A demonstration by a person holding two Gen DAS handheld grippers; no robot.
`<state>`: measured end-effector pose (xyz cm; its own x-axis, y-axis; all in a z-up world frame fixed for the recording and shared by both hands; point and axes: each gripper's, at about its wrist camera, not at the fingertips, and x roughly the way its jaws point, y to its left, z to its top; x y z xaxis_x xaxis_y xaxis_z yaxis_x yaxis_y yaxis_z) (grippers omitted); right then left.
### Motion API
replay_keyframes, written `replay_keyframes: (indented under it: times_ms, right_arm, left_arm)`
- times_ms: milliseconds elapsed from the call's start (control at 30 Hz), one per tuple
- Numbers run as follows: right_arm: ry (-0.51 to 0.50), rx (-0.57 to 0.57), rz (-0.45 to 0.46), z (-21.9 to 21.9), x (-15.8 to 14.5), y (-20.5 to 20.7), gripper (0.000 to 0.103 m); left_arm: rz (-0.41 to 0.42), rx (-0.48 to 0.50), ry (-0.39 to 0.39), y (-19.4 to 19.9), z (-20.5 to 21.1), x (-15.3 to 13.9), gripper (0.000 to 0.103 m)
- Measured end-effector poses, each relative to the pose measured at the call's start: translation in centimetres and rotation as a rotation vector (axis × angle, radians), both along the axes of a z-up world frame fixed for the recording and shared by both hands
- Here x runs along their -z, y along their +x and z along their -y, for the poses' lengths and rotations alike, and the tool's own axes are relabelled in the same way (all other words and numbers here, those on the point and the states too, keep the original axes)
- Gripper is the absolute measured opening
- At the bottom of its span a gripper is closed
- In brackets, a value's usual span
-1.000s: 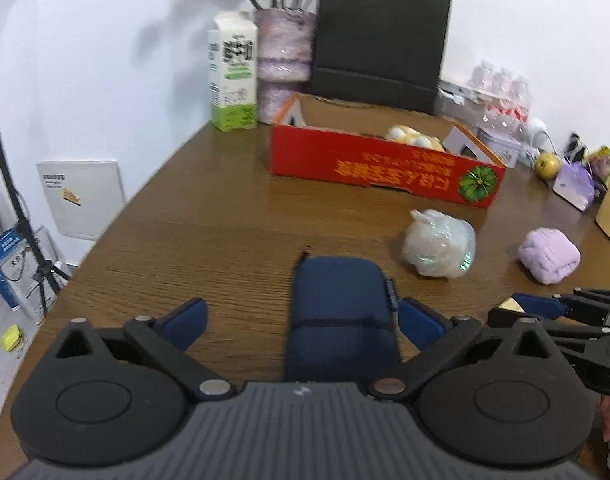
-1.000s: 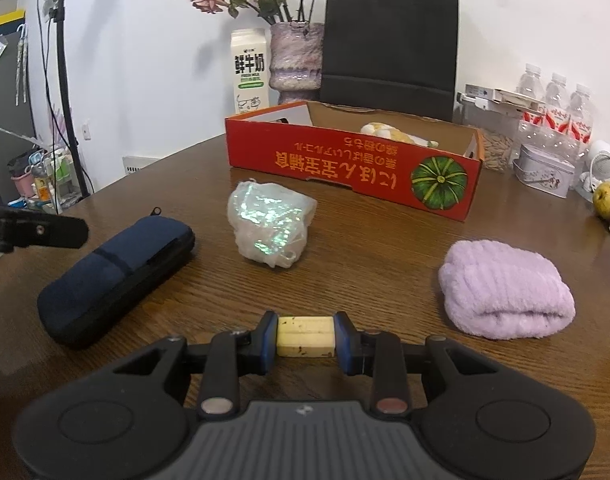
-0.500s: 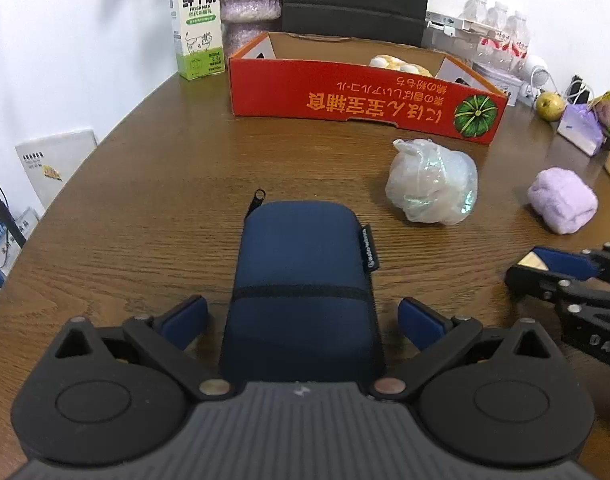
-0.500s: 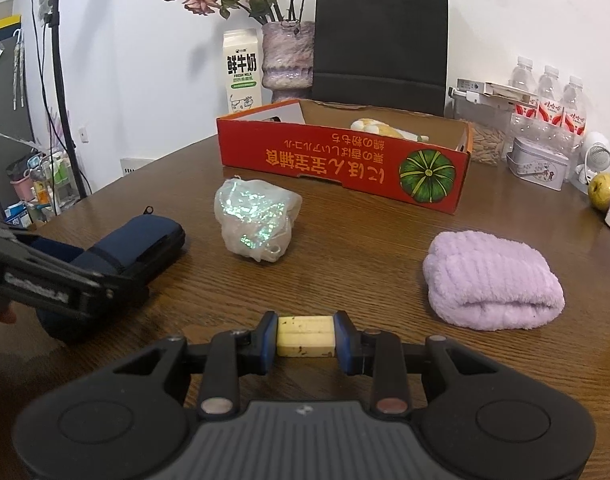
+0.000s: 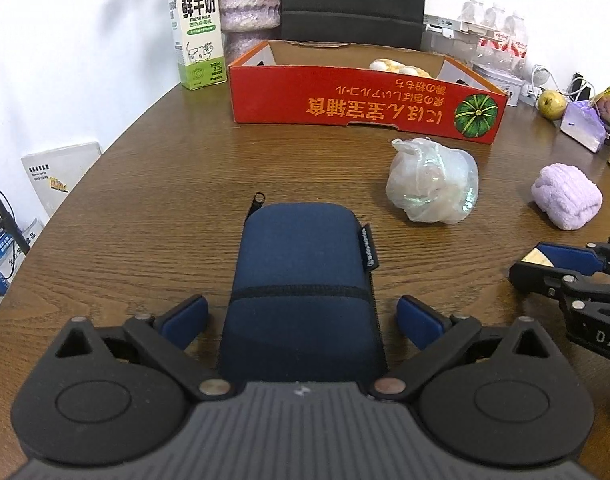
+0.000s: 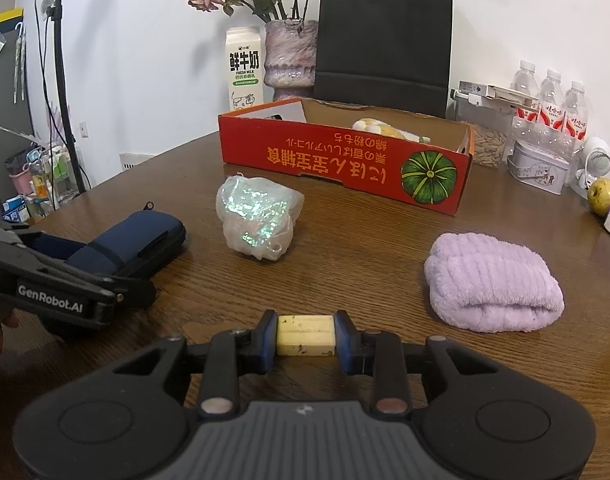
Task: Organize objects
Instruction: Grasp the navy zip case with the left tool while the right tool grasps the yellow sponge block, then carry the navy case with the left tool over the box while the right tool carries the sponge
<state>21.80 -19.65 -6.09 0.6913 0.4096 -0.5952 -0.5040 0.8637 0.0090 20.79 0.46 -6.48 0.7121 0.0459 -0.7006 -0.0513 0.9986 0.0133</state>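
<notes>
A navy zip pouch [image 5: 305,280] lies on the wooden table [image 5: 145,220]. My left gripper [image 5: 303,316] is open, its blue fingers either side of the pouch's near end without touching it; the pouch also shows in the right wrist view [image 6: 125,240]. My right gripper [image 6: 306,336] is shut on a small pale yellow block [image 6: 306,334], low over the table. A shiny clear plastic bag [image 6: 257,216] and a rolled lilac towel [image 6: 493,280] lie ahead. A red cardboard box [image 6: 345,164] stands behind them with a yellow-white item inside.
A milk carton [image 5: 197,28], a flower vase [image 6: 291,56] and a black paper bag [image 6: 385,40] stand at the back by the wall. Water bottles [image 6: 553,104], a tin and a yellowish fruit [image 6: 603,196] sit at the back right. The table edge curves away on the left.
My left gripper has moved forward and tilted down over the navy pouch, so its open fingers now straddle the pouch's near end. The right gripper has barely moved and still holds the block.
</notes>
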Motion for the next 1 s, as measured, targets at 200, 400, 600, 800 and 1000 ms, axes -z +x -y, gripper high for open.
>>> replay_keyframes:
  times_ms: [200, 400, 600, 800, 1000]
  right_arm:
    - [-0.009, 0.001, 0.006, -0.1, 0.0, 0.0, 0.029]
    - [-0.016, -0.007, 0.022, -0.4, -0.1, -0.3, 0.029]
    - [0.003, -0.003, 0.045, -0.4, -0.8, -0.7, 0.029]
    - [0.011, -0.003, 0.068, -0.6, -1.7, -0.8, 0.029]
    - [0.022, -0.006, 0.098, -1.1, -3.0, -0.3, 0.029]
  left_arm:
    - [0.033, 0.004, -0.024, -0.6, 0.0, -0.7, 0.067]
    - [0.035, -0.003, -0.040, -0.9, 0.0, -1.0, 0.065]
    - [0.073, 0.000, -0.034, -1.2, 0.3, -1.9, 0.065]
    - [0.104, 0.014, -0.038, -1.0, 0.4, -3.2, 0.065]
    - [0.139, 0.021, -0.038, -0.1, 0.7, -4.7, 0.065]
